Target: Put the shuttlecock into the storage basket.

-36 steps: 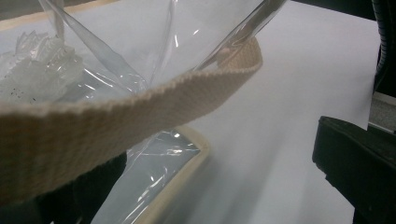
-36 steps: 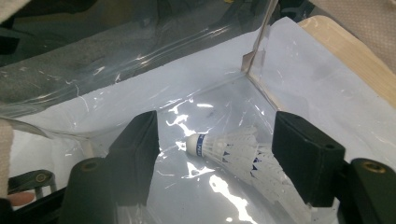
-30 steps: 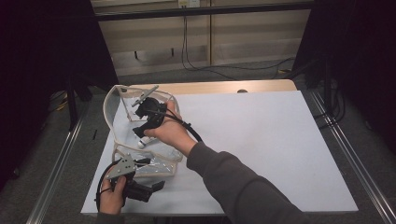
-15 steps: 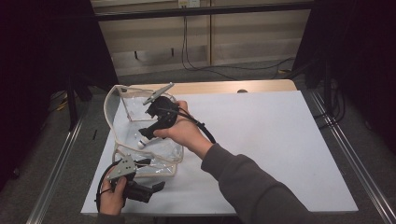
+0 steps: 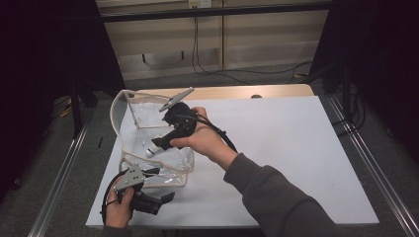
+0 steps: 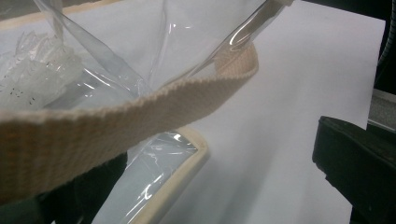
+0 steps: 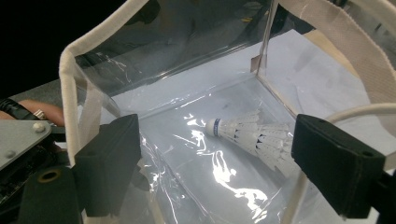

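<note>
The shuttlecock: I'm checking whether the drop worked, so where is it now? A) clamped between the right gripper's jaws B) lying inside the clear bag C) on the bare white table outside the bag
B: the shuttlecock lies on the floor of the clear bag, with the right gripper open above it.

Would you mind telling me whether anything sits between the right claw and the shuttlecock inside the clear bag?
Nothing visible does. The right claw stands open above the clear bag, whose mouth gapes, and the shuttlecock lies on the bag's floor in plain sight between the jaws.
</note>
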`<state>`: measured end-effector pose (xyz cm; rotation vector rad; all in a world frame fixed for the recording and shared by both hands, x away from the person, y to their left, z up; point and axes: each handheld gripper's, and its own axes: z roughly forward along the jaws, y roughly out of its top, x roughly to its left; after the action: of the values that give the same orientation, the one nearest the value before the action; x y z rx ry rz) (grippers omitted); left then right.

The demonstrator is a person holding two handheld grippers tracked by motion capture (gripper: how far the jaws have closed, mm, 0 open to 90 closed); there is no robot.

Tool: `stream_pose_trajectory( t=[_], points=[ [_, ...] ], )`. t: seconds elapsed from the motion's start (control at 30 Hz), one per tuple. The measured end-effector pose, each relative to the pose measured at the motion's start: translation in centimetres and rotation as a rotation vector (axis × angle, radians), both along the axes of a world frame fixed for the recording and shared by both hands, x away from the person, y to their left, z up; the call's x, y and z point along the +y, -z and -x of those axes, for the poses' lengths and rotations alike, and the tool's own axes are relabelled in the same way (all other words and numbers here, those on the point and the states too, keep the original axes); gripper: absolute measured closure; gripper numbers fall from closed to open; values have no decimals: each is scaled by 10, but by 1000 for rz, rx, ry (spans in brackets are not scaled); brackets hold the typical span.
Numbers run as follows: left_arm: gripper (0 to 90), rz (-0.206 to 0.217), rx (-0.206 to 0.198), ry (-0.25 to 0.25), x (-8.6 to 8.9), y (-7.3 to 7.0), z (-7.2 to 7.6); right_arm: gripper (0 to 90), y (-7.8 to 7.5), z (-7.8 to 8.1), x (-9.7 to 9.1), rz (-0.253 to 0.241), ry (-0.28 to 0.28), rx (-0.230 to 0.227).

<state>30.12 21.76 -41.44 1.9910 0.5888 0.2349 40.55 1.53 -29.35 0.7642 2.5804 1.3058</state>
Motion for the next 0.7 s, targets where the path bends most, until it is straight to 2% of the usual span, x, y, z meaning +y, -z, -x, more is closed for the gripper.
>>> stream_pose_trajectory(
  t=[0.17,0.7],
  points=[
    [32,-1,0,-2,0,0,0,132,-2,3,-5,1,-11,7],
    [32,-10,2,-3,1,1,0,105,-1,11,-36,-41,-24,17]
  ],
)
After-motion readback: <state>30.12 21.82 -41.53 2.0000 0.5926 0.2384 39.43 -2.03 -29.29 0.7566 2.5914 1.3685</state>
